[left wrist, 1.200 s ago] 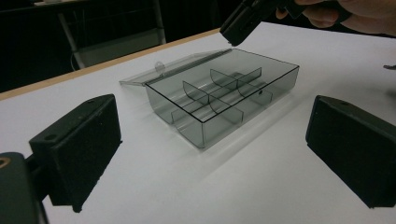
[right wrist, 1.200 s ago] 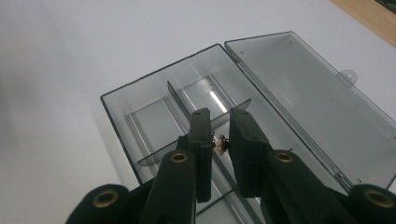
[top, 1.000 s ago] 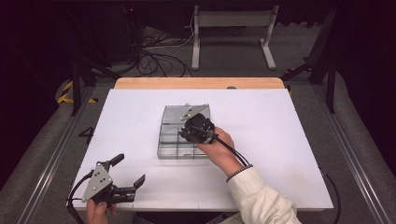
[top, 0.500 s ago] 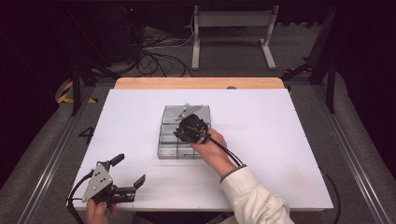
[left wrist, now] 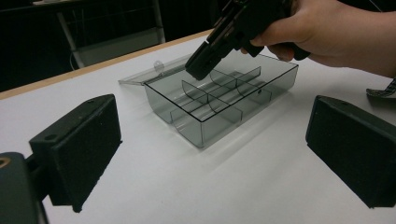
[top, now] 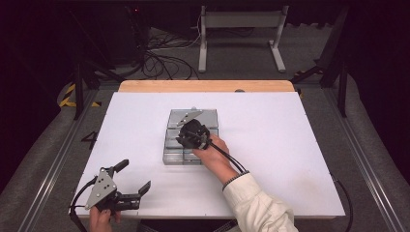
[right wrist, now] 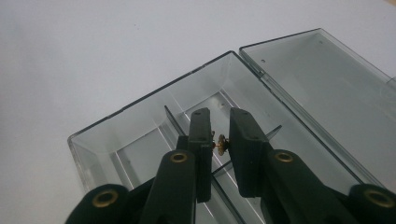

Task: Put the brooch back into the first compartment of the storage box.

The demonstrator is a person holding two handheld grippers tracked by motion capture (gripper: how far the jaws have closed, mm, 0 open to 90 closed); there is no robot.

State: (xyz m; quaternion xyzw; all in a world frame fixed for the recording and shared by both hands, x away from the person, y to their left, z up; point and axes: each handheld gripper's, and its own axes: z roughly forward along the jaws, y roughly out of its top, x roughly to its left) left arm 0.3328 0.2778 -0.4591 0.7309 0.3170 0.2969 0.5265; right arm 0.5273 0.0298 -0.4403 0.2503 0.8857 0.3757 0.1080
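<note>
A clear smoky plastic box (top: 173,146) with several compartments lies open in the middle of the white table, its lid (top: 209,116) folded back flat. My right gripper (top: 185,138) points down into the box, shut on a small brass part (right wrist: 221,141) held between its pads above the dividers. The left gripper view has that gripper (left wrist: 201,70) tipped over the far compartments of the box (left wrist: 219,100). My left gripper (top: 134,175) rests near the front left edge of the table, open with nothing between its jaws.
The white table (top: 290,145) has a wooden strip (top: 208,86) along its far edge. Beyond it, cables (top: 159,58) and a metal stand (top: 241,34) sit on the dark floor. Metal rails run along both sides of the table.
My right gripper has moved a little left and down over the box with the brass part in it. The left gripper has stayed put.
</note>
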